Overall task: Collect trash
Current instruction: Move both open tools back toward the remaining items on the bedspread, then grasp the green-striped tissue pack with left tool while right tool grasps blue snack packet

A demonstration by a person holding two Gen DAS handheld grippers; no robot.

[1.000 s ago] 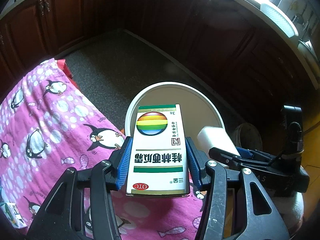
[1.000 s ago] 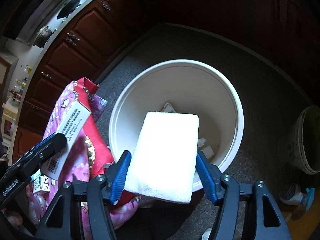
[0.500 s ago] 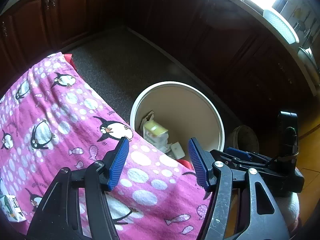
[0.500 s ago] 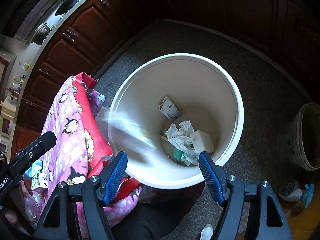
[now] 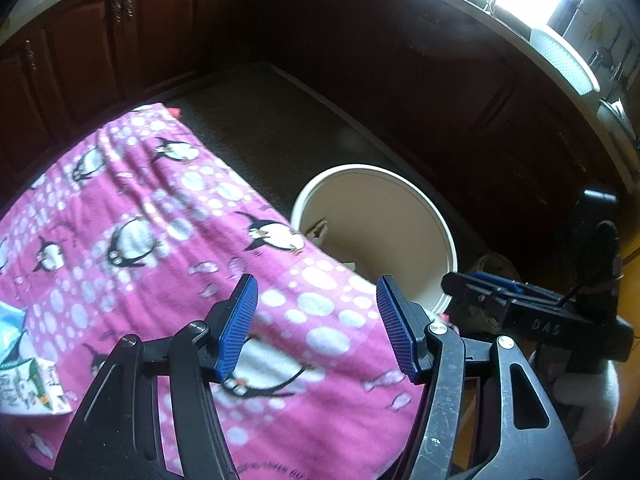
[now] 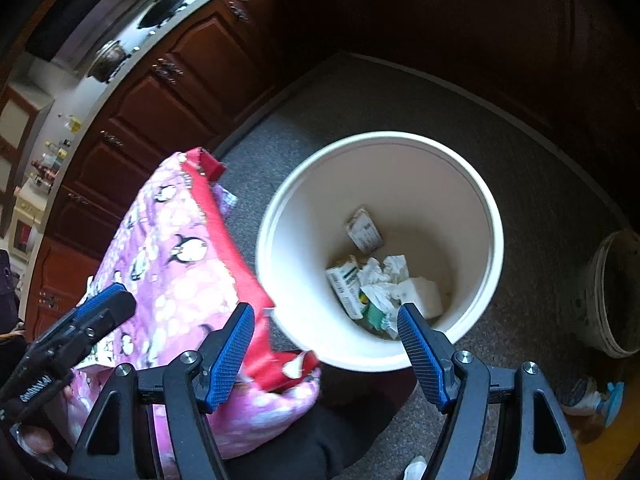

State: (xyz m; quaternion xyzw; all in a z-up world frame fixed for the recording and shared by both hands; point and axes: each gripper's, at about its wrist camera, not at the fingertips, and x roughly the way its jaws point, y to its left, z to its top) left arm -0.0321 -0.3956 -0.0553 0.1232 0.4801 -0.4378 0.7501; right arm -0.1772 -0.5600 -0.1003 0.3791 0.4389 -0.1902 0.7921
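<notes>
A white bucket [image 6: 360,184] stands on the grey floor beside a table draped in pink penguin cloth [image 5: 160,240]. In the bucket lie a green-and-white medicine box [image 6: 344,284], a white foam block [image 6: 426,296], crumpled tissue [image 6: 384,276] and a small carton [image 6: 364,230]. My right gripper [image 6: 326,356] hangs open and empty above the bucket's near rim. My left gripper [image 5: 316,326] is open and empty over the cloth, left of the bucket [image 5: 384,208]. Each gripper shows in the other's view: the right gripper [image 5: 500,296] and the left gripper [image 6: 80,328].
A small printed carton [image 5: 32,384] and a blue packet [image 5: 8,328] lie on the cloth at the far left. A second pail [image 6: 616,292] and a bottle [image 6: 588,396] sit on the floor to the right. Dark wooden cabinets [image 5: 100,40] ring the floor.
Both grippers let go of their loads: the medicine box and the foam block fell into the bucket. Both grippers rose, and the left one drew back over the cloth.
</notes>
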